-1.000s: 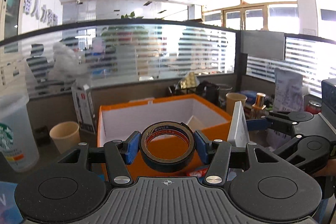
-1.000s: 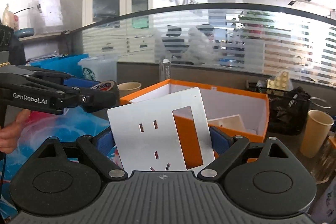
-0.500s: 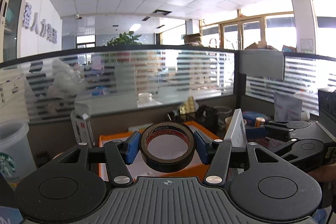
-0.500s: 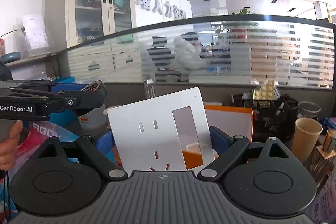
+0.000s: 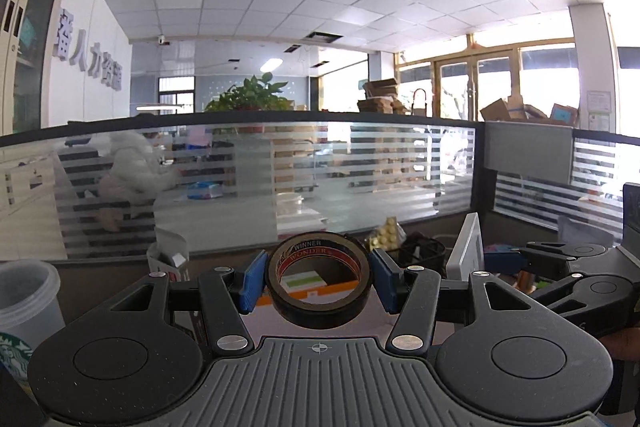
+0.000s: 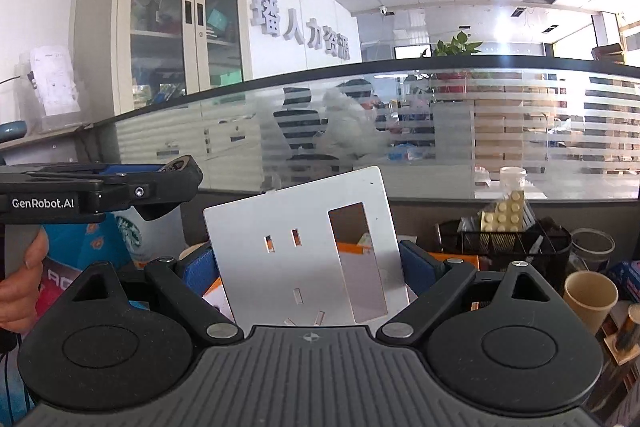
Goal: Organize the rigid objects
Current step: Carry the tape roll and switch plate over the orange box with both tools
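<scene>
My left gripper (image 5: 318,281) is shut on a black roll of tape (image 5: 319,307) with a red printed core, its blue pads pressed on both sides. A white socket faceplate (image 6: 280,255) with cut-out slots stands upright between the blue pads of my right gripper (image 6: 310,267), which is shut on it. In the left wrist view that plate (image 5: 466,251) shows edge-on at the right, with the right gripper (image 5: 568,267) beside it. The left gripper (image 6: 100,187) reaches in from the left of the right wrist view. Only slivers of the orange box (image 6: 452,259) show behind the plate.
A Starbucks cup (image 5: 24,311) stands at the left. To the right are a black mesh basket (image 6: 508,247) with yellow bricks and a paper cup (image 6: 590,299). A striped glass partition (image 5: 320,179) closes the desk's far side. A hand (image 6: 20,287) holds the left gripper.
Both grippers have risen and tilted upward with their loads. The orange box has dropped almost out of view and more ceiling shows. Both grips are unchanged.
</scene>
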`<state>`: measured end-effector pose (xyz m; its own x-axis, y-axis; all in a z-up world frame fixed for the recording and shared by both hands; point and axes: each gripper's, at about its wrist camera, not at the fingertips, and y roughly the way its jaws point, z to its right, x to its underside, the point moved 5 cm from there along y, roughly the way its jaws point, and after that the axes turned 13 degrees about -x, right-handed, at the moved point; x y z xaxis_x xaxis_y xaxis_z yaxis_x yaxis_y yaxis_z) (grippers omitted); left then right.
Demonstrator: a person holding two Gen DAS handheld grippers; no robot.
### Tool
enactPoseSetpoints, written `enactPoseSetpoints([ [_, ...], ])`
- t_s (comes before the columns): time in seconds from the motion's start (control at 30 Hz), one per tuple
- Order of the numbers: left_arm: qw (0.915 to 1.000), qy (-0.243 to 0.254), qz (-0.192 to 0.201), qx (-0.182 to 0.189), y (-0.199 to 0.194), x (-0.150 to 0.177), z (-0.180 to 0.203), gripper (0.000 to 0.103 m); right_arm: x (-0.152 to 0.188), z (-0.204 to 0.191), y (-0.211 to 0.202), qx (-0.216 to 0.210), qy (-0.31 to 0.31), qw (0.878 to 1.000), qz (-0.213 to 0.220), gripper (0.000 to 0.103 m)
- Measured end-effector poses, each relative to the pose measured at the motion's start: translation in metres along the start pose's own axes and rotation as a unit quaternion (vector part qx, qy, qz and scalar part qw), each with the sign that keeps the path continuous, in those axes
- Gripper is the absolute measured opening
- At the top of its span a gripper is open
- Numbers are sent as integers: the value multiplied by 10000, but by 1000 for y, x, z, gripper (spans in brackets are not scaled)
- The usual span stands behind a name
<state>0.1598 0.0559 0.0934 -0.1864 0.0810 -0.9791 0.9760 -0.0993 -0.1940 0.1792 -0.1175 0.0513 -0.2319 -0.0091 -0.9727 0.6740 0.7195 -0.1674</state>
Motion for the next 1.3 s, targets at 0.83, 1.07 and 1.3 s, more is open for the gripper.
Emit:
enactPoseSetpoints([
  [0.83, 9915, -159, -1198, -488, 99, 78, -20, 54, 39, 44, 102, 175, 388, 9941, -994, 91],
  [1.07, 9882, -182, -1423, -543, 108, 95, -23, 54, 55, 44, 113, 306, 358, 9899, -1335, 91],
  [1.3, 9857, -98, -1582, -570, 115, 106, -21, 54, 66, 39, 117, 565, 101, 9855, -1597, 91],
])
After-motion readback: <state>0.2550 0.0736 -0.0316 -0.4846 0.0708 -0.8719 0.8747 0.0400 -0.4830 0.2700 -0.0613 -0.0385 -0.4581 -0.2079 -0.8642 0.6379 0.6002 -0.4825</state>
